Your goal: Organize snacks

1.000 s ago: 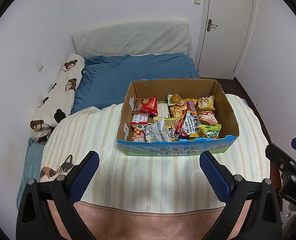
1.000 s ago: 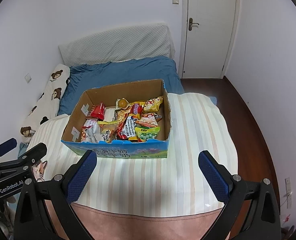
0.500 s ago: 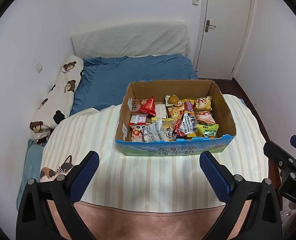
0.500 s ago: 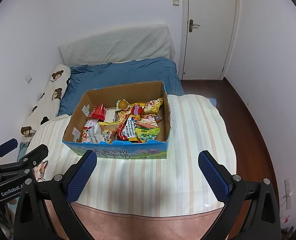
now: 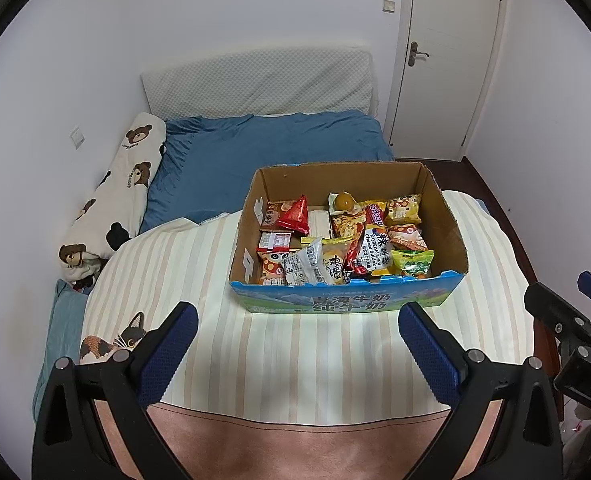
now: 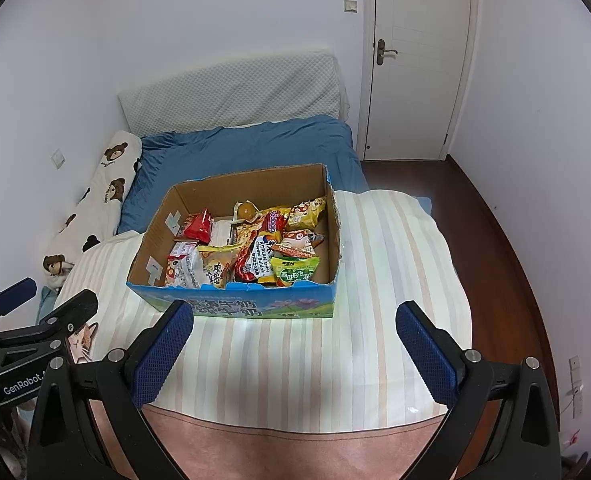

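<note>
From my feeds I see the bed point(image 5: 263, 152) running to the far wall, with a striped blanket point(image 5: 295, 352) over its near end and the cardboard box point(image 5: 347, 304) sitting on it. The snack packets point(image 5: 343, 240) lie heaped inside, overlapping so most labels are hidden. My left gripper point(image 5: 297, 344) and right gripper point(image 6: 293, 340) hover short of the box, both spread wide and holding nothing, their handles cut off below.
</note>
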Demonstrator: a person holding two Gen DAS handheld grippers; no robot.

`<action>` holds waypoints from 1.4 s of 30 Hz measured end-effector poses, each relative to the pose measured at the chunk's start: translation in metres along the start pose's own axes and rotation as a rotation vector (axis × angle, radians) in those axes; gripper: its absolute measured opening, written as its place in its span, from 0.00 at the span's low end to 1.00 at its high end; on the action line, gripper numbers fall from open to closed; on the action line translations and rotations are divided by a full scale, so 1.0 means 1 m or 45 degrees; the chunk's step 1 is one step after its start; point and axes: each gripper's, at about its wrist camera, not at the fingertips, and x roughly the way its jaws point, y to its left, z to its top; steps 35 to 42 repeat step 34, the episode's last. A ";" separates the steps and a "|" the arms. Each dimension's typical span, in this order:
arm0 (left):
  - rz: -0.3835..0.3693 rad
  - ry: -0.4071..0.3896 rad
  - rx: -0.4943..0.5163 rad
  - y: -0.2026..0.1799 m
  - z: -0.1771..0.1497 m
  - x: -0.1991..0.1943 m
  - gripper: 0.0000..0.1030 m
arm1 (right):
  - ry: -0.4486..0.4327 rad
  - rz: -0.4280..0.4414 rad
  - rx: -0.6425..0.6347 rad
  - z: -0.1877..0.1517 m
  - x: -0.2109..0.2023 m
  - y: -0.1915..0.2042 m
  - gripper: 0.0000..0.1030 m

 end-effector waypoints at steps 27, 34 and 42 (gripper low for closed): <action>-0.008 -0.026 -0.003 0.003 0.004 -0.011 1.00 | -0.010 0.021 0.005 0.004 -0.008 -0.001 1.00; -0.010 -0.035 -0.005 0.004 0.003 -0.013 1.00 | -0.016 0.025 -0.001 0.008 -0.010 -0.002 1.00; -0.010 -0.035 -0.005 0.004 0.003 -0.013 1.00 | -0.016 0.025 -0.001 0.008 -0.010 -0.002 1.00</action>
